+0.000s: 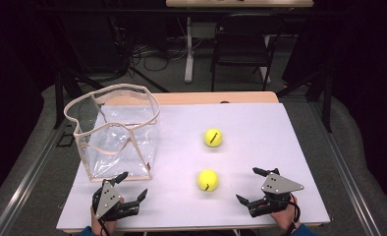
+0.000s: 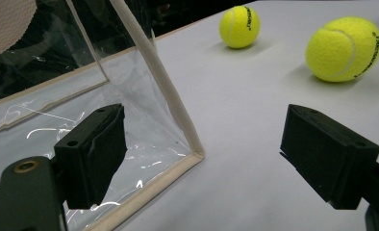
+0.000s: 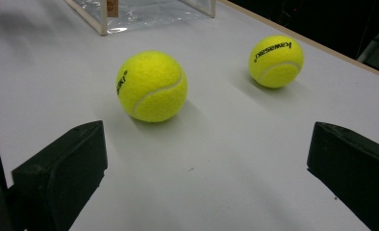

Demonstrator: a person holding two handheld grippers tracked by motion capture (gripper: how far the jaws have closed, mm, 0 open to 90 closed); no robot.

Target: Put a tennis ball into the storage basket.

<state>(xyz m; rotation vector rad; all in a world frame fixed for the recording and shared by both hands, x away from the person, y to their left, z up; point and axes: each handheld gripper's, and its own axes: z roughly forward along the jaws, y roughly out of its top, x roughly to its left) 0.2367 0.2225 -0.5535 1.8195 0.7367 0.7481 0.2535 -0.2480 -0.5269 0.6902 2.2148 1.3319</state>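
From the high view, the left gripper (image 1: 131, 185) rests at the near left of the white worktop (image 1: 260, 123), its jaws spread and holding nothing, just beside the near corner of the clear plastic bag with cream fabric trim (image 1: 114, 132), which stands open-mouthed on the worktop's left side. The right gripper (image 1: 249, 186) sits at the near right, jaws likewise spread wide and empty, facing the nearer fuzzy yellow-green tennis ball (image 1: 207, 180); a second tennis ball (image 1: 213, 137) lies farther back, well apart from the first. By the look of it the work is at its start: both balls are outside the bag, and the next move calls for the right gripper to slide forward until the nearer ball sits between its jaws, then close on it. In the left gripper view, the bag's trimmed corner stands between the spread jaws without touching them, both balls beyond to the right. In the right gripper view, the nearer ball, round with a pale curved seam and black lettering, lies ahead of the open jaws, slightly to the left.
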